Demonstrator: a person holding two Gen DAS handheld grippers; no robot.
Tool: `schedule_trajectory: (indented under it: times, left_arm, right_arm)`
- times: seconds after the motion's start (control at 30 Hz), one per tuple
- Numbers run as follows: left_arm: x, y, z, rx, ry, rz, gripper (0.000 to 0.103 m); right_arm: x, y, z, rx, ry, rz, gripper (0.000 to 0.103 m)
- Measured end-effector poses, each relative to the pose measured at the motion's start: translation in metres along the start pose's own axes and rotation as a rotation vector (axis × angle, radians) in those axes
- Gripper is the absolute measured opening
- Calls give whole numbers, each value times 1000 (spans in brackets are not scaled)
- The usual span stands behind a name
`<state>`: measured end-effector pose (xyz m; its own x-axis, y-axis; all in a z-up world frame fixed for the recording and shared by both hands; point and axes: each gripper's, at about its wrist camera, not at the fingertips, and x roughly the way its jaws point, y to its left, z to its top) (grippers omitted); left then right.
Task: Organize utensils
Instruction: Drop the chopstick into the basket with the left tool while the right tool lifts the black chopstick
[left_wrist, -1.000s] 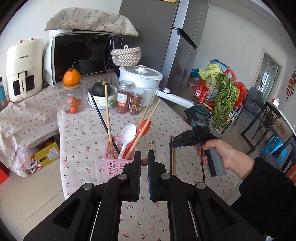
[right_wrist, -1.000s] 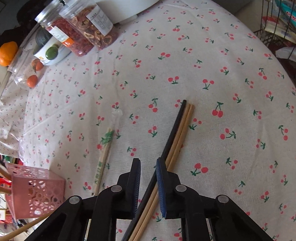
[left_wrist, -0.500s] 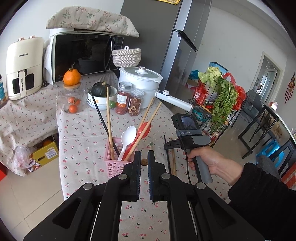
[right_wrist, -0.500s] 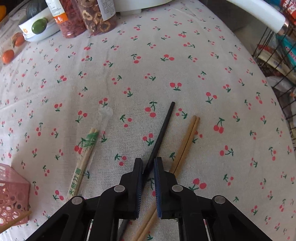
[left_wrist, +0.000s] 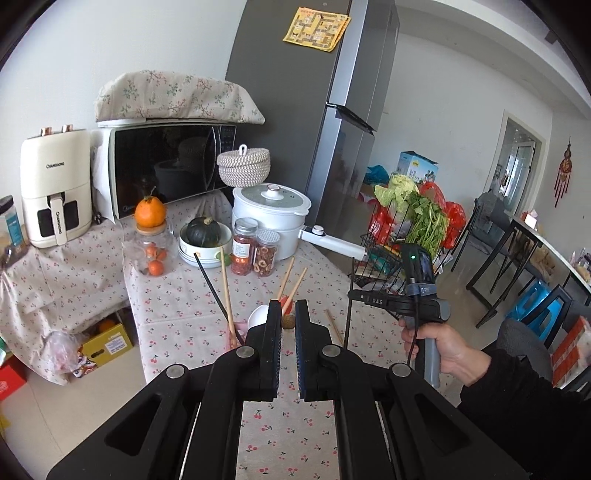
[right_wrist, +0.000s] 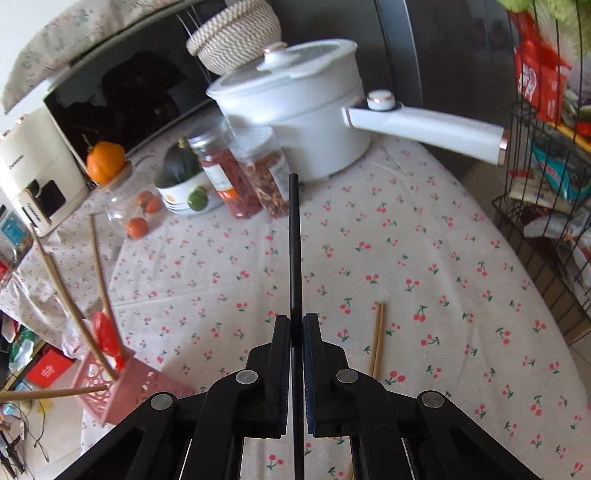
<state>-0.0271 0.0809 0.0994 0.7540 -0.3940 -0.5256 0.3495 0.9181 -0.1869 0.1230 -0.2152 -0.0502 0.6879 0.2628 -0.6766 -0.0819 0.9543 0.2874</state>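
Note:
My right gripper (right_wrist: 295, 321) is shut on a black chopstick (right_wrist: 294, 236) and holds it lifted above the cherry-print tablecloth; in the left wrist view the chopstick (left_wrist: 347, 317) hangs down from that gripper (left_wrist: 352, 295). A pair of wooden chopsticks (right_wrist: 377, 338) lies on the cloth to its right. The pink utensil basket (right_wrist: 122, 384) at lower left holds wooden chopsticks and a red spoon. My left gripper (left_wrist: 288, 321) hovers above the basket with its jaws a narrow gap apart and nothing between them; a white spoon (left_wrist: 256, 317) shows just behind its fingers.
A white pot (right_wrist: 295, 122) with a long handle, two spice jars (right_wrist: 240, 177), a bowl with a squash (left_wrist: 205, 236) and a jar topped by an orange (left_wrist: 149, 221) stand at the table's back. A wire rack of groceries (left_wrist: 402, 236) stands off the table's right edge.
My right gripper closed on the black chopstick and lifted it off the cloth, leaving the wooden pair lying there. The left gripper tilted up and stayed over the basket.

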Motion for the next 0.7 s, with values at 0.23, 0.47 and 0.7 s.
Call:
schedule_trajectory:
  times: [0.23, 0.47, 0.7]
  left_arm:
    - [3, -4, 30, 109, 95, 124, 6]
    - [39, 3, 52, 91, 160, 153, 6]
    - [35, -14, 50, 86, 93, 125, 6]
  right_arm:
    - [-54, 28, 12, -52, -126, 105, 4]
    - [-90, 60, 25, -153, -169, 141, 0]
    - [-76, 58, 27, -190, -16, 122, 3]
